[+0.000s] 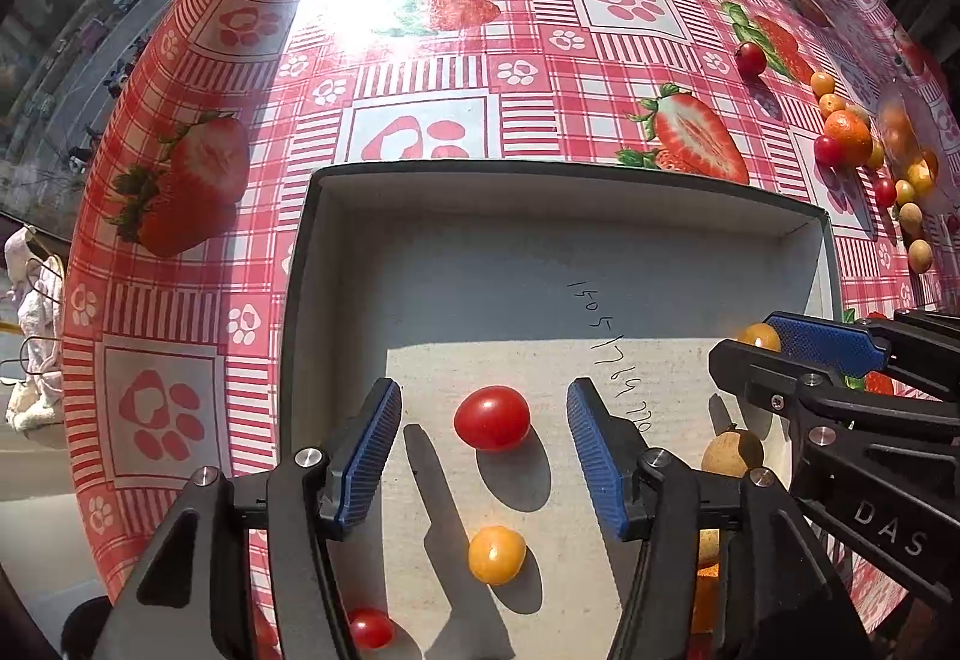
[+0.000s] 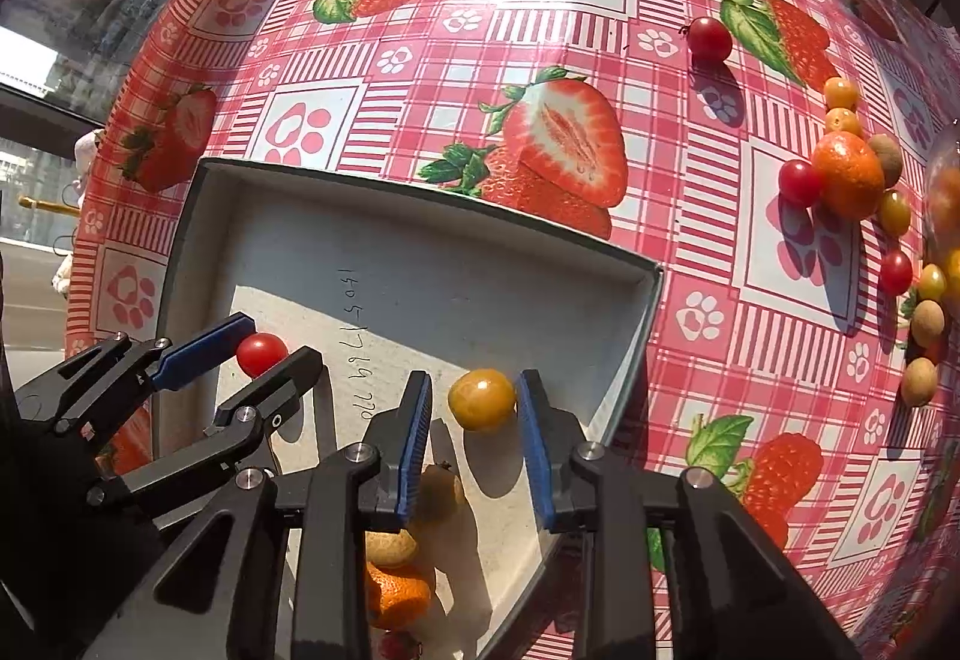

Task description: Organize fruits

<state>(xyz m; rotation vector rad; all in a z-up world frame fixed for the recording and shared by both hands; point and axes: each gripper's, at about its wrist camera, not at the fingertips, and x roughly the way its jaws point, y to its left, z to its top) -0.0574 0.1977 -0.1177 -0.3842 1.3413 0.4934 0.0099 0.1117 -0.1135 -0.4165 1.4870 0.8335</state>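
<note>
Yellow tomato (image 2: 481, 399) sits between your right gripper's (image 2: 474, 408) barely parted jaws over the box (image 2: 420, 264); red tomato (image 1: 492, 417) lies loose between the left gripper's (image 1: 483, 411) wide-open jaws. Either could roll.

Partly hidden fruit in and around a grey tray.

In the left wrist view, a tan fruit (image 1: 729, 453) and an orange fruit (image 1: 705, 594) sit half behind the left gripper's finger, and a red tomato (image 1: 369, 627) is cut by the bottom edge. The clear container (image 1: 906, 132) at far right blurs its contents. In the right wrist view, a small red fruit (image 2: 396, 645) at the bottom edge is too cropped to identify.
</note>
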